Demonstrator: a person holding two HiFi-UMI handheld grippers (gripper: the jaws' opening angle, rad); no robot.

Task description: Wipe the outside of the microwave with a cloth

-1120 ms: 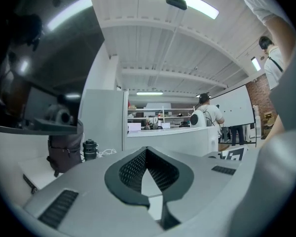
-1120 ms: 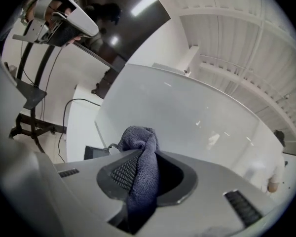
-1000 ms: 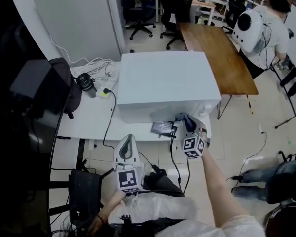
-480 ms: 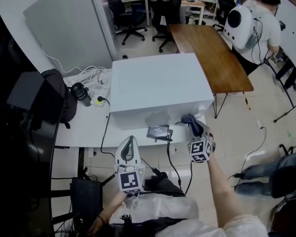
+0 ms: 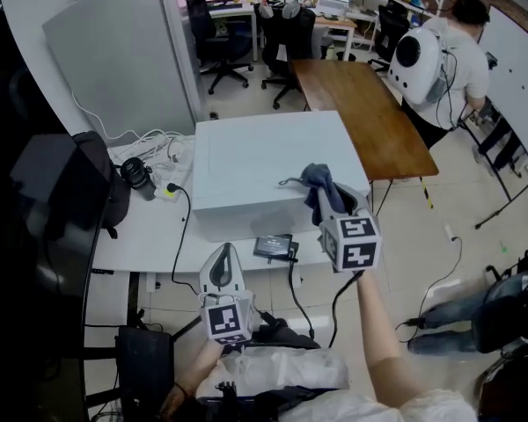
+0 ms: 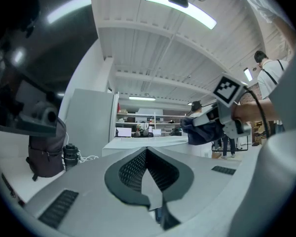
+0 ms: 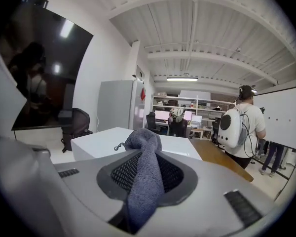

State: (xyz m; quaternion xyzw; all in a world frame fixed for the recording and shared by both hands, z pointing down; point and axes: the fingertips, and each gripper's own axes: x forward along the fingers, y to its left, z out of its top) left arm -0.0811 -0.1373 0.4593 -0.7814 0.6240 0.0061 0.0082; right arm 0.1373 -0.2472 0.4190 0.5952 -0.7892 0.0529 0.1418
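microwave sits on the table. cloth is pinched in the right gripper, whose jaws are partly closed on it, with a tuft poking past the tips. a second ago that gripper was low against the front face; now it has risen to the top's front right corner, so the front pass looks done and the top seems next. left gripper hangs below the table edge, jaws together and empty

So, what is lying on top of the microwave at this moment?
The microwave top looks bare. Only the grey cloth, gripped by the right gripper, is over its front right corner; the patch beneath is covered.
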